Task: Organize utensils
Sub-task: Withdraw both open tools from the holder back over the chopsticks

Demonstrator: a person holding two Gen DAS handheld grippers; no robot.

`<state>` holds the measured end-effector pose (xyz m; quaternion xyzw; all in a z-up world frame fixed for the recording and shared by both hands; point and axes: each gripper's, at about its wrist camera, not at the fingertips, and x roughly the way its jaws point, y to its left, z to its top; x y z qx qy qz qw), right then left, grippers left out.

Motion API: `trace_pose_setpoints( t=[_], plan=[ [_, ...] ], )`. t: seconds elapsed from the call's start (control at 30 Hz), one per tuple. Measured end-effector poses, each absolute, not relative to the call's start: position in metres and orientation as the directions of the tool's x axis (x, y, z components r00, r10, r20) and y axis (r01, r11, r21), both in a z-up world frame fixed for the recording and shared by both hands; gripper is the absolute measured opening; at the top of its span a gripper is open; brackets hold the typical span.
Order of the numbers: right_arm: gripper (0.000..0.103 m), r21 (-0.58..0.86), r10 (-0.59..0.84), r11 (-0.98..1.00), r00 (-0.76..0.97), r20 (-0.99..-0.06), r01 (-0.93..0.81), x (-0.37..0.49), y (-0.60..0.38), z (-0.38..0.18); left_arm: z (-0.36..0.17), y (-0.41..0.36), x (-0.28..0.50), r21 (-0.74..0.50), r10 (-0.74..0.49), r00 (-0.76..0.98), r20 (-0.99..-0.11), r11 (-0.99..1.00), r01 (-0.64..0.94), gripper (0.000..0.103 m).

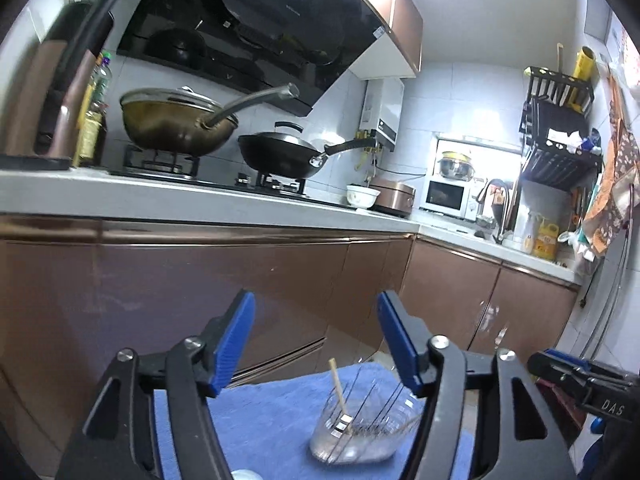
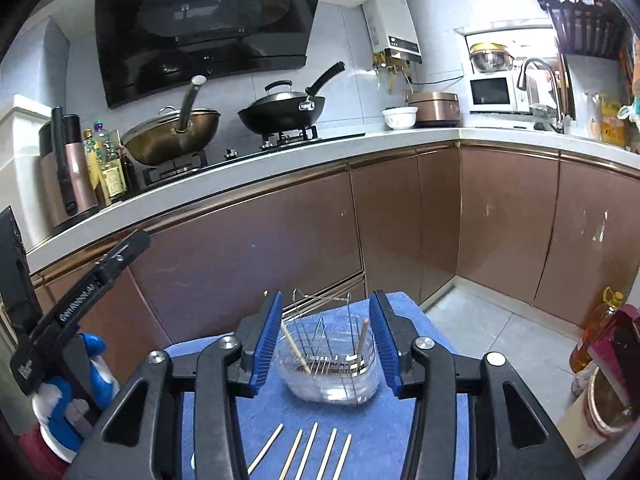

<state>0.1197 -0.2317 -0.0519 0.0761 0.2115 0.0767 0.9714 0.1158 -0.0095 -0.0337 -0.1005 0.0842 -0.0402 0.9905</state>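
- Left tongs (image 1: 316, 342) spread apart, nothing between the blue pads, held above the blue cloth (image 1: 264, 420)
- Right tongs (image 2: 325, 338) likewise apart and empty, framing the clear holder (image 2: 328, 364) from above
- Clear holder sits on the blue cloth, wire divider inside; two chopsticks (image 2: 296, 346) stand tilted in it
- Five loose chopsticks (image 2: 306, 454) lie side by side on the cloth, nearer the right-wrist camera than the holder
- Stove with two woks (image 2: 280, 114) on the bench behind

White letters "DAS" are showing on the right gripper (image 1: 592, 390) at the left wrist view's edge. Print on the left gripper (image 2: 76, 300), the hood and bottles is staying too blurred to read.
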Motion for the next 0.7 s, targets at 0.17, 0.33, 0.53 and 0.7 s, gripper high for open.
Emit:
trace_pose_setpoints(
  t=[0.17,0.33,0.53,0.7],
  plan=[
    [0.066,0.169,0.149,0.982,0.91,-0.387,-0.089,0.079,-0.228,-0.048,-0.028,-0.001,0.079,-0.167,-0.084,0.976,-0.201,0.985,0.051,0.068],
    [0.093,0.142,0.113,0.988,0.92,-0.374,-0.063,0.045,-0.222,-0.047,-0.03,0.003,0.051,-0.133,-0.071,0.972,-0.223,0.99,0.042,0.069],
    [0.1,0.115,0.07,0.993,0.932,-0.355,-0.031,0.013,-0.212,-0.042,-0.03,0.013,0.019,-0.122,-0.05,0.974,-0.222,0.992,0.023,0.069],
    [0.1,0.049,0.004,0.999,0.95,-0.312,0.012,-0.01,-0.2,-0.036,-0.024,0.022,-0.001,-0.106,-0.027,0.977,-0.212,0.994,0.005,0.069]
  ],
)
